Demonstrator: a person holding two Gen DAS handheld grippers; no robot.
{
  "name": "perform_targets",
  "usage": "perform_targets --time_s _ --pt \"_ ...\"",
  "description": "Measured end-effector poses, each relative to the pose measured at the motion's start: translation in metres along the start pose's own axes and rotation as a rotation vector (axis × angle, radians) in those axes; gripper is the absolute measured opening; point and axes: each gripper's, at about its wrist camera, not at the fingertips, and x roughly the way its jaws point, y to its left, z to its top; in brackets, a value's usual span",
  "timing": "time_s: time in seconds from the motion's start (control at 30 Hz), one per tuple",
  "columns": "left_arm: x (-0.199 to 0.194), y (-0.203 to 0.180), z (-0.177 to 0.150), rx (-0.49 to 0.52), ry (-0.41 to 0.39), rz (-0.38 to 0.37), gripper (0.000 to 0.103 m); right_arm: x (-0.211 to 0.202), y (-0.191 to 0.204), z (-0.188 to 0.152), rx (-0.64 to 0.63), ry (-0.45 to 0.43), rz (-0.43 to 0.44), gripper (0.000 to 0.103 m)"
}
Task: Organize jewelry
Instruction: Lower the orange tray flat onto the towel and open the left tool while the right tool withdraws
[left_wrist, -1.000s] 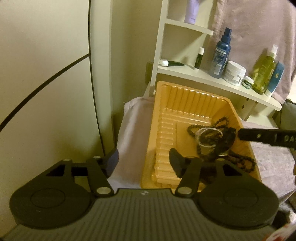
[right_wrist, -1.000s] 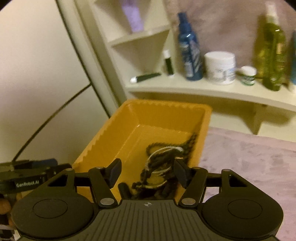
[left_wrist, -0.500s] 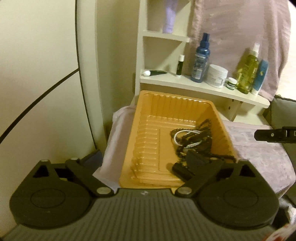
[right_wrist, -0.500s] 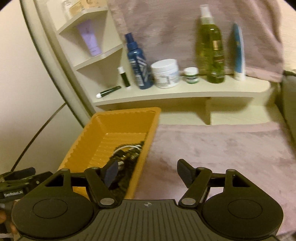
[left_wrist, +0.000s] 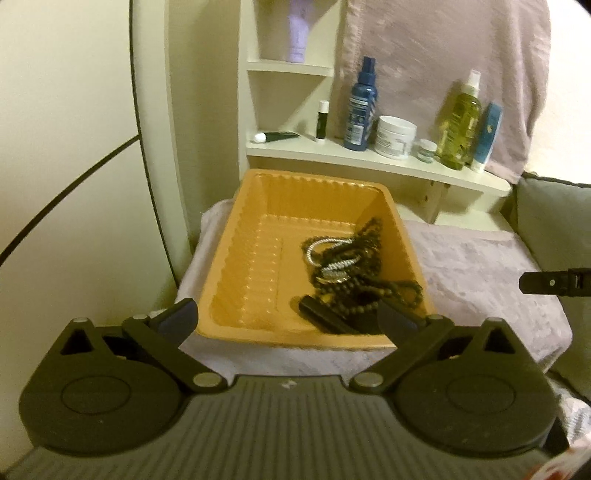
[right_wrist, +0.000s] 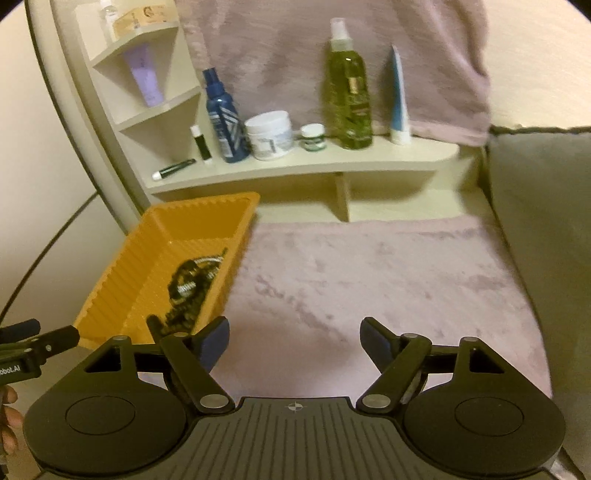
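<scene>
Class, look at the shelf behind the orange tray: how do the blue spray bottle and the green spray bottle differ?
The blue spray bottle is dark and opaque; the green spray bottle is see-through, showing yellow-green liquid. The blue one has a blue top, the green one a white nozzle. The blue one is shorter and stands left of the white jar; the green one stands right of it. Both stand upright on the same shelf.

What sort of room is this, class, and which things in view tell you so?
Probably a bedroom or dressing corner at home: a shelf of toiletries such as a spray bottle, a plush cloth-covered surface, and an orange tray of jewelry.
</scene>
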Motion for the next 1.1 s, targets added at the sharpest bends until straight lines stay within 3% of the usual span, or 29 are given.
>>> perform_targets --time_s 0.63,1.1 --pt "-0.033 -0.04 -0.026 0.027 0.062 -0.045 0.102 -0.038 -0.004 -0.045 0.004 0.088 -0.005 0.079" --pt "-0.033 -0.066 -0.043 0.08 0.096 -0.056 0.103 -0.05 -0.002 -0.066 0.006 0.096 -0.03 0.079"
